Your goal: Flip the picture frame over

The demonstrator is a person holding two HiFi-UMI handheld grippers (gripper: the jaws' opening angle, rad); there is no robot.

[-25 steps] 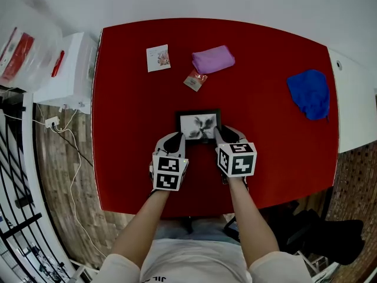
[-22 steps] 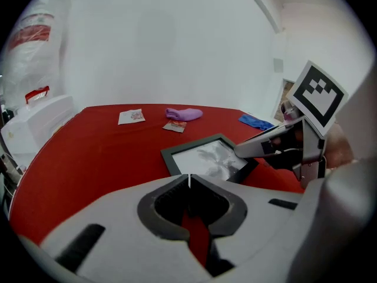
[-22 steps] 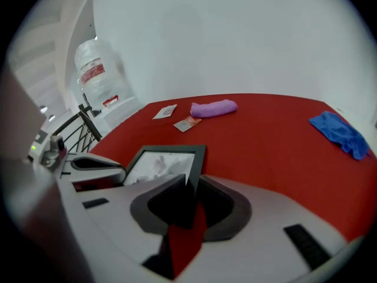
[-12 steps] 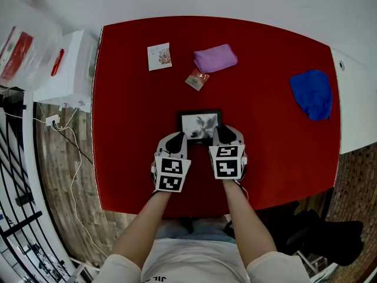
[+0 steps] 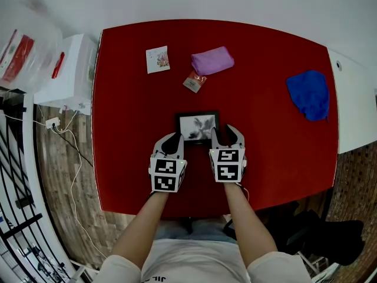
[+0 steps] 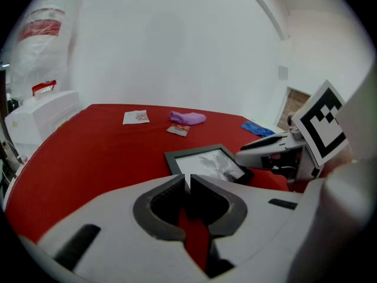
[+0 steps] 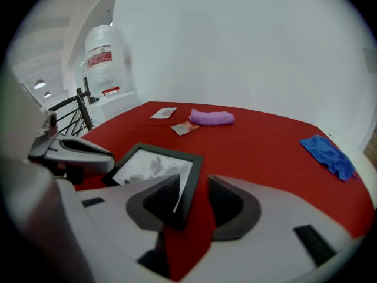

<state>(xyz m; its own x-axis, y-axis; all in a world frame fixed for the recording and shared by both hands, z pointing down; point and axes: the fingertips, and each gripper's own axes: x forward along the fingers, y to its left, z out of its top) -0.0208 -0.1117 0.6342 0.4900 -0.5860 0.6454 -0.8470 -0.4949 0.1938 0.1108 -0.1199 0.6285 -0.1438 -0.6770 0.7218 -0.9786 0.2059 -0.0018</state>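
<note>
The black picture frame (image 5: 198, 126) lies flat on the red table (image 5: 129, 111), with its grey picture facing up. My left gripper (image 5: 172, 141) is shut and holds nothing, its tips just short of the frame's near left corner (image 6: 177, 158). My right gripper (image 5: 225, 134) is at the near right corner, and its jaws are opening. In the right gripper view that corner of the frame (image 7: 177, 208) sits between the jaws of the right gripper (image 7: 193, 188), and the pads stand off it. The left gripper view shows the right gripper (image 6: 271, 152) beside the frame (image 6: 206, 164).
At the back of the table lie a purple cloth (image 5: 212, 59), a small packet (image 5: 194, 81) and a white card (image 5: 158, 59). A blue cloth (image 5: 308, 93) lies at the far right. A white box (image 5: 65, 69) and cables stand off the left edge.
My right gripper has rolled upright and its jaws have spread wider around the frame's corner. The frame and the left gripper have hardly moved.
</note>
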